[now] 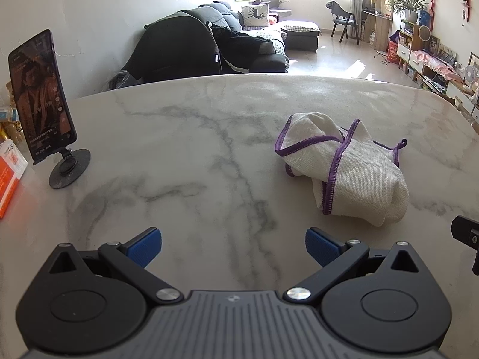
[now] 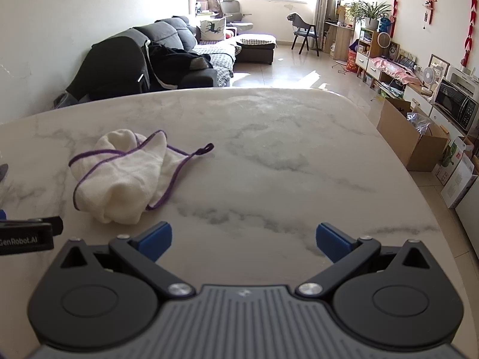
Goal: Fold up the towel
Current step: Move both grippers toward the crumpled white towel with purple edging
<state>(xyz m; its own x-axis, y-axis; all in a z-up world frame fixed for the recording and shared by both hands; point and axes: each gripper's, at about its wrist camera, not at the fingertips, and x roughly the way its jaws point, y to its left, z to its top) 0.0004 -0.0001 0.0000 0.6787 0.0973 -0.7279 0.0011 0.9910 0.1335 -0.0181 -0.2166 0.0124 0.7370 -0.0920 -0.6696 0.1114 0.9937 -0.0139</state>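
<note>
A white towel (image 1: pixel 350 170) with purple stitched edging lies crumpled in a heap on the marble table (image 1: pixel 185 155). In the left wrist view it sits ahead and to the right of my left gripper (image 1: pixel 233 246), which is open with nothing between its blue pads. In the right wrist view the same towel (image 2: pixel 125 176) lies ahead and to the left of my right gripper (image 2: pixel 244 240), also open and empty. A purple hanging loop (image 2: pixel 206 149) sticks out from the towel's right side. Neither gripper touches the cloth.
A phone on a round stand (image 1: pixel 45 101) is at the table's left side, with an orange box (image 1: pixel 9 173) beside it. Beyond the table's far edge are a dark sofa (image 2: pixel 143 56) and, off its right edge, cardboard boxes (image 2: pixel 413 137) on the floor.
</note>
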